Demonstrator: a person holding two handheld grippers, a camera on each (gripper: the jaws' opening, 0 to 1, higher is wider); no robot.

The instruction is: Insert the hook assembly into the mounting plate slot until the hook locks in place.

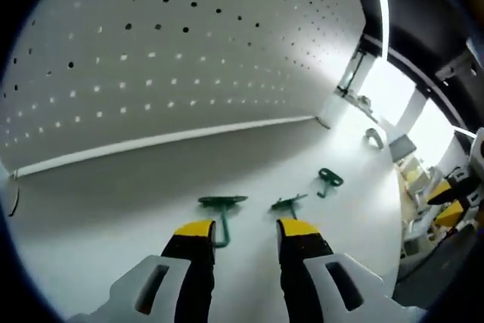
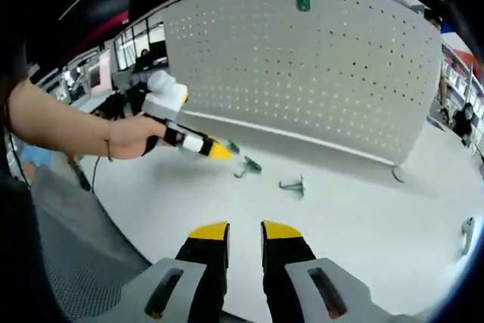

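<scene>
White table (image 2: 363, 217), perforated pegboard (image 2: 318, 73), workshop behind

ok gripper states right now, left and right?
Left gripper: open, empty, jaws just short of the green hooks on the table.
Right gripper: open, empty, back from the pegboard.

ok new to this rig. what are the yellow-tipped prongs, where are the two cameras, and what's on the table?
No robot here: a person holds a two-jaw gripper in each hand, with a fisheye camera riding on each. The left gripper has black jaws with yellow tips, open and empty, just short of two green metal hooks lying on the white tabletop. A third green hook lies farther off. Behind stands a white perforated pegboard. In the right gripper view, the right gripper is open and empty too, and the person's hand brings the left gripper in from the left. One green hook on the pegboard hangs near its top.
</scene>
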